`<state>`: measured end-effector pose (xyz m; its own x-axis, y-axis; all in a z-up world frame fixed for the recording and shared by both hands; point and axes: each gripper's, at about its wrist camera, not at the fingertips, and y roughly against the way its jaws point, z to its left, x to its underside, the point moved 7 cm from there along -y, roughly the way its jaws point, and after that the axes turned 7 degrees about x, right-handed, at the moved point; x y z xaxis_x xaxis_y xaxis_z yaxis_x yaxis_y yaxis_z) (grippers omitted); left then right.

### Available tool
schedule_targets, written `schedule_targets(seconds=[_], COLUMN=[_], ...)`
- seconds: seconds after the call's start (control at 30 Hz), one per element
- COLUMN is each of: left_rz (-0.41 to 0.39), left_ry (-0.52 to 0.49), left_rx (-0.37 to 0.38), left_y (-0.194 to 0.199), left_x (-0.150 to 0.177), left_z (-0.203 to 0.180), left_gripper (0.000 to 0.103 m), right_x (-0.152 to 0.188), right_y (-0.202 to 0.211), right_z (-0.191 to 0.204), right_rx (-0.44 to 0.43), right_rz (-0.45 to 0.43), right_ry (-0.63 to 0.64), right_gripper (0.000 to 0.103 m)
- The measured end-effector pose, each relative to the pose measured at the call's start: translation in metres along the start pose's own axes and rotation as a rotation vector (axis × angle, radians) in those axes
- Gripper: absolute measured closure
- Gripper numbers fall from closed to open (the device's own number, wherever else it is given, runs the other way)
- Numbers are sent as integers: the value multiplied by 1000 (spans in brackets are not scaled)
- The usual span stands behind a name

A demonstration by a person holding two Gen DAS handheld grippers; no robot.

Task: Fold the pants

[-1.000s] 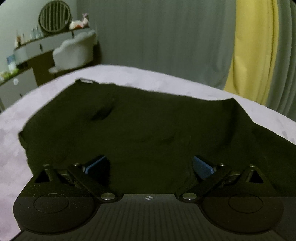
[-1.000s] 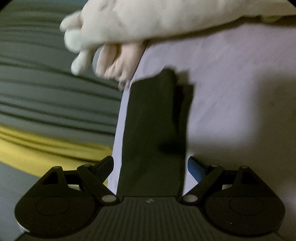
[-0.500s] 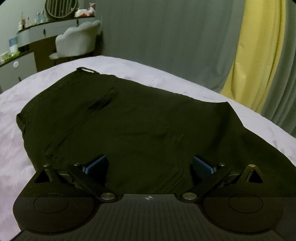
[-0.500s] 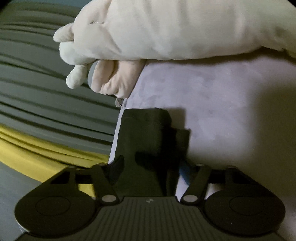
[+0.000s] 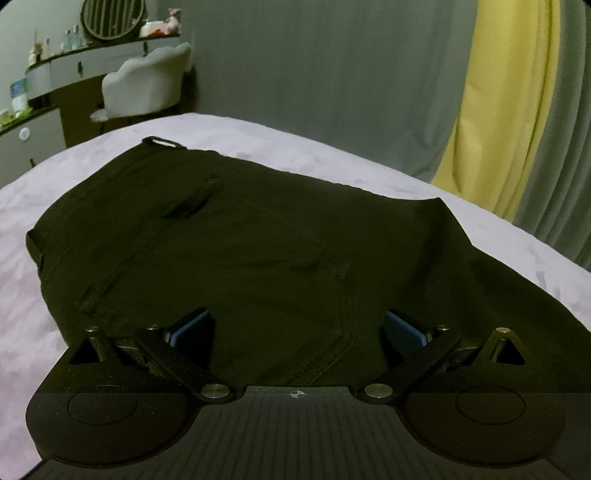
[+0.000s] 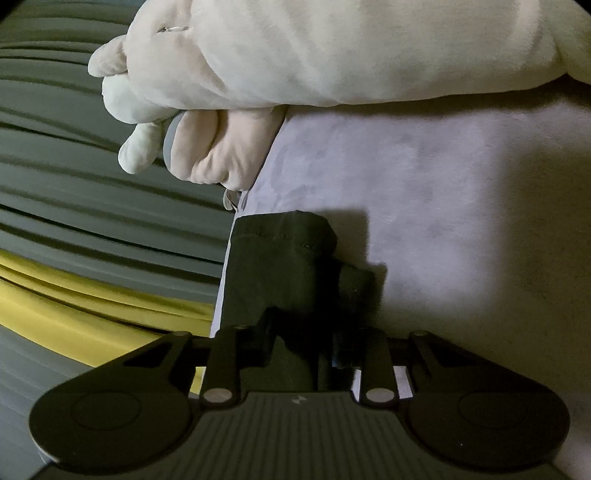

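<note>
grey curtain [image 5: 332, 81] (one yellow [image 5: 506, 92]); vanity [image 5: 55, 74], chair [image 5: 147, 88]

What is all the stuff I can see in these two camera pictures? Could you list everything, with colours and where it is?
dark fabric pants: one, blackish, spread flat on the bed; leg end pinched near the bed edge
pale lilac bed cover: one, under the pants
large cream plush toy: one, lying on the bed beyond the leg end
grey pleated curtain: one, behind the bed
yellow curtain: one, at right beside the grey
white padded chair: one, far left at a dresser
round slatted mirror: one, on the dresser; small bottles beside it, too small to count
left gripper: black, blue pads, open over the pants
right gripper: black, shut on the leg end
</note>
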<state>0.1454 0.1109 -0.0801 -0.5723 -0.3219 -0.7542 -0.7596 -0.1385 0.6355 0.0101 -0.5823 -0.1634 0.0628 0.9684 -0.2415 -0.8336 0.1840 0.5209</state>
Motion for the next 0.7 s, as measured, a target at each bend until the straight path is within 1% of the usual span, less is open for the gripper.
schedule_targets(seconds=[0.13,0.23,0.27,0.33,0.4,0.43,0.5,0.53,0.57,0.63,0.7], left_rz=[-22,-57,-68,-89,-110,-116,-121,-120,-118,-115,-112], left_ry=[42,35,21,-1,-22,-30,-46,-51,-56,-57,-51], left_rx=[9,4,-1,17,40,48,69,76,82,103,113], left_y=[9,20,23,30,35,37,39,39,39,39,40], left_x=[-4,-8,-9,-11,-12,-12,-12,-11,-11,-11,-10], left_z=[2,1,-1,-6,-12,-14,-18,-19,-20,-21,-21], left_gripper=[0,1,1,0,0,0,0,0,0,0,0], right_x=[0,1,2,7,18,26,48,63,85,130,180], right_y=[4,15,20,31,45,53,68,75,82,90,91], right_z=[10,34,48,76,114,136,176,195,217,248,265], right_rx=[35,58,68,79,55,29,-40,-89,-143,-217,-279], right_rz=[-11,-48,-67,-100,-135,-150,-156,-146,-133,-97,-25], right_ry=[61,172,231,345,477,545,654,704,776,899,1009], right_gripper=[82,86,88,91,92,92,92,92,92,92,90])
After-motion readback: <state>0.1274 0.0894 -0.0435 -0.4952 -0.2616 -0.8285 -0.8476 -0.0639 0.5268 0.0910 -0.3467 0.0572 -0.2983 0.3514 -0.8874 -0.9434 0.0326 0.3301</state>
